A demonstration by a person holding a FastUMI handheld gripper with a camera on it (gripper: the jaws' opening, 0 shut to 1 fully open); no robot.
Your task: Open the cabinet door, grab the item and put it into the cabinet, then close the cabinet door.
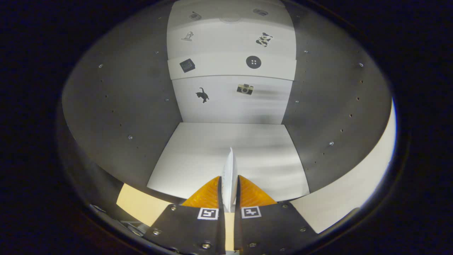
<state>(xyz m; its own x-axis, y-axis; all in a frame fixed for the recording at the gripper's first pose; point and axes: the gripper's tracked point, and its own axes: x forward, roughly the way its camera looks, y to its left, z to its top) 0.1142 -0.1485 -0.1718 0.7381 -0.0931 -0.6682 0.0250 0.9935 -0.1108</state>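
Note:
My gripper (229,184) is shut on a thin white flat item (230,170), held on edge between both fingers and sticking up ahead of the fingertips. The open cabinet (116,106) lies straight ahead, with dark grey side walls on both sides. Its white floor panel (198,156) stretches beyond the fingers to the white back wall (230,106). The held item hangs over the front part of that floor. The cabinet door is out of sight.
The back wall carries small stickers, among them a black cat (202,95), a camera (245,89) and a round button (253,62). A white shelf edge (230,69) crosses it higher up. A tan surface (136,203) lies below the cabinet's front edge.

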